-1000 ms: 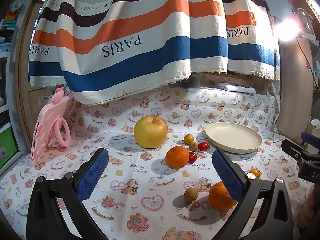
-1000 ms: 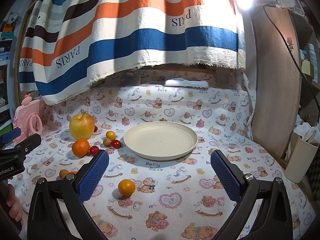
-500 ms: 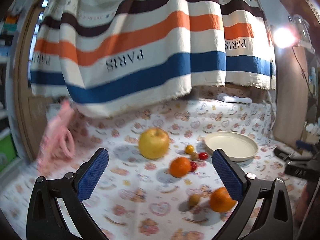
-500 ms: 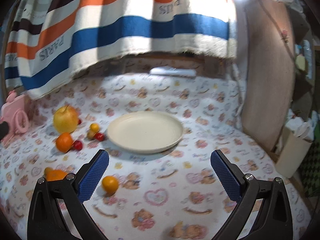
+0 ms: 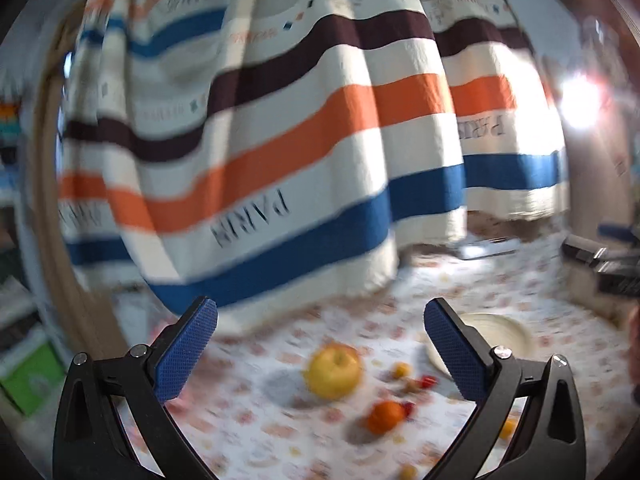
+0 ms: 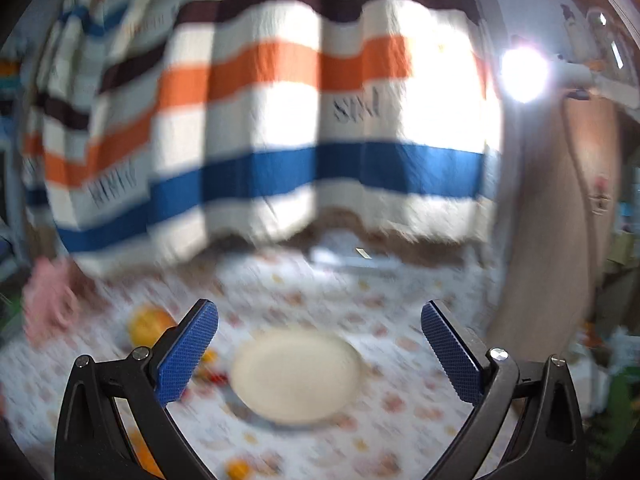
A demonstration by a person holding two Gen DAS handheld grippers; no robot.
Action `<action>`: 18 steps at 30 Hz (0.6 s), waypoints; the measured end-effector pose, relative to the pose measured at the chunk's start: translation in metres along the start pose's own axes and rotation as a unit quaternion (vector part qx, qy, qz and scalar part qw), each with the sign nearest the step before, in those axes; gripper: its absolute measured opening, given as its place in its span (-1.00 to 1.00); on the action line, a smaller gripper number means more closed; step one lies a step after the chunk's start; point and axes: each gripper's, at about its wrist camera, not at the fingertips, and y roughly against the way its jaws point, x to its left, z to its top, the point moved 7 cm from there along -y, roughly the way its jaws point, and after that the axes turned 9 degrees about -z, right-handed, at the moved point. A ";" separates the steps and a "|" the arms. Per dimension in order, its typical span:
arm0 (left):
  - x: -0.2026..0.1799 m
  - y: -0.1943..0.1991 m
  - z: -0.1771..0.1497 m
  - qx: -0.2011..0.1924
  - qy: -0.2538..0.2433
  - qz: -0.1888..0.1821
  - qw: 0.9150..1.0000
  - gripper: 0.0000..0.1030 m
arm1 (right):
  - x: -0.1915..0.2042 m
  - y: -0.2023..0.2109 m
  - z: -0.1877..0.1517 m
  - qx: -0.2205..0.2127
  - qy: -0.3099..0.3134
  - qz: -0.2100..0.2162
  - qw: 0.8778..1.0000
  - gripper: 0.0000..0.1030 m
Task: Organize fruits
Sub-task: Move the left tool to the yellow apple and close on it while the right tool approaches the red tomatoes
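While both views blur, the left tongs (image 5: 320, 344) and right tongs (image 6: 319, 344) gape, holding nothing. A yellow fruit (image 5: 333, 370), probably an apple, sits left of the cream plate (image 6: 296, 376).

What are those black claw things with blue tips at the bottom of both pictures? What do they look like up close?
They are two matching hand-held grippers. The left gripper and the right gripper each have a black plastic frame with triangular cut-outs and small silver screws. Each carries two flat fingers faced with blue pads of a fine knurled texture. No cables or markings show on them.
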 end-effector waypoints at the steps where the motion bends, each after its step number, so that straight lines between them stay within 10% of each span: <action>1: -0.002 0.000 0.008 -0.011 -0.005 0.012 1.000 1.00 | 0.001 -0.005 0.008 -0.002 -0.016 0.000 1.000 0.99; 9: -0.014 -0.028 0.038 -0.047 0.005 -0.036 0.998 1.00 | 0.017 -0.054 0.023 0.035 -0.038 0.025 0.998 0.99; 13: -0.008 -0.063 0.011 -0.015 0.020 -0.049 0.998 1.00 | 0.029 -0.070 -0.007 0.003 -0.031 0.012 0.999 0.99; 18: -0.004 -0.111 -0.030 0.062 0.061 -0.093 0.992 1.00 | 0.052 -0.103 -0.050 0.080 -0.004 0.041 0.996 0.99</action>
